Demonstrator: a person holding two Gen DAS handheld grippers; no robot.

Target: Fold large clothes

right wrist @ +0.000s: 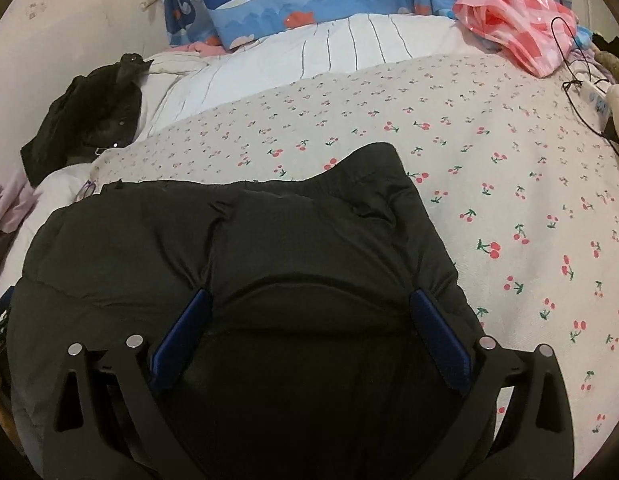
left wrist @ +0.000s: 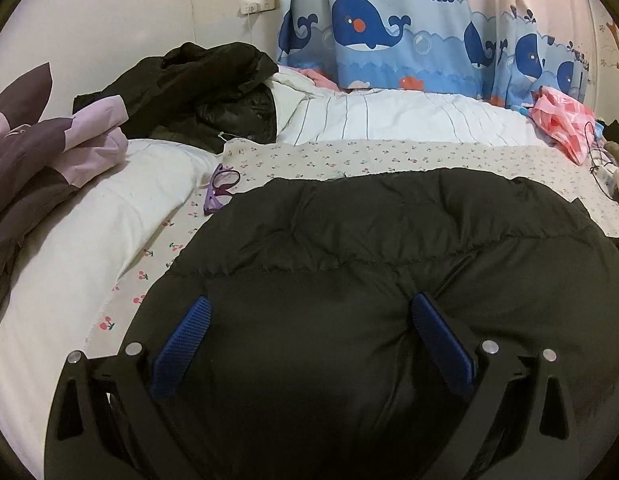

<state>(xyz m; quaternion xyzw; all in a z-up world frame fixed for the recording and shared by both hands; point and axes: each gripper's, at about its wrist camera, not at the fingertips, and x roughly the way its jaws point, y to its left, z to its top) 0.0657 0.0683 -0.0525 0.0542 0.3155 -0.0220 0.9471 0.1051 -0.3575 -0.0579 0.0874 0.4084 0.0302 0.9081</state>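
A black quilted puffer jacket point(left wrist: 389, 232) lies spread on the cherry-print bed sheet point(left wrist: 349, 156). In the left wrist view my left gripper point(left wrist: 311, 300) is open wide, its blue pads point(left wrist: 181, 344) set down on the jacket's near left part, with padded fabric bulging between them. In the right wrist view the same jacket point(right wrist: 269, 232) ends at a waistband-like edge on the sheet point(right wrist: 509, 184). My right gripper point(right wrist: 311, 293) is also open wide, with its blue pads point(right wrist: 441, 340) straddling a bulge of the jacket's near right part. The jacket's nearest edge is hidden below both grippers.
Purple glasses point(left wrist: 220, 188) lie just left of the jacket. A lilac and purple coat point(left wrist: 49, 152) and a black coat pile point(left wrist: 197, 88) sit at the left. A striped white duvet point(left wrist: 389, 116) runs along the back. A pink bag point(right wrist: 521, 28) and a cabled power strip point(right wrist: 593, 96) lie at the right.
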